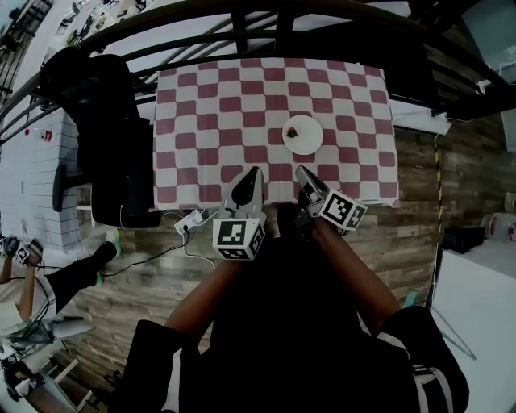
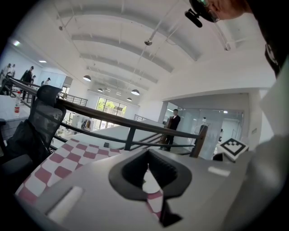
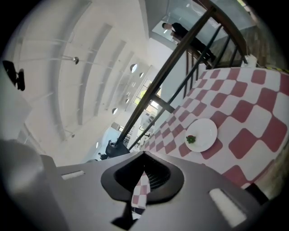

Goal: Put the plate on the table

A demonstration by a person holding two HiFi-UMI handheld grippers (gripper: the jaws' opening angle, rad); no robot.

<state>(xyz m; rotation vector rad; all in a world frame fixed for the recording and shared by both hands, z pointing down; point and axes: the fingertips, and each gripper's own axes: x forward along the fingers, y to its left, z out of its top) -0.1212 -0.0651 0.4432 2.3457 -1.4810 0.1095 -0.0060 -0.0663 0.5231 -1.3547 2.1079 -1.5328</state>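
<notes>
A white plate (image 1: pixel 303 135) with a small red and green bit of food rests on the red-and-white checked tablecloth (image 1: pixel 210 97), right of the table's middle. It also shows in the right gripper view, where the plate (image 3: pixel 202 134) lies flat ahead on the cloth (image 3: pixel 253 108). My left gripper (image 1: pixel 251 173) hovers at the table's near edge, jaws together and empty. Beside it, my right gripper (image 1: pixel 305 172) is shut too, short of the plate and apart from it. Only a thin slit of cloth shows between the left gripper (image 2: pixel 146 169) jaws and between the right gripper (image 3: pixel 143 171) jaws.
A black office chair (image 1: pixel 105 137) stands against the table's left side. A dark metal railing (image 1: pixel 242 24) runs behind the table. A white power strip and cable (image 1: pixel 189 222) lie on the wooden floor by the near left corner. A person in a dark suit (image 2: pixel 173 124) stands far off.
</notes>
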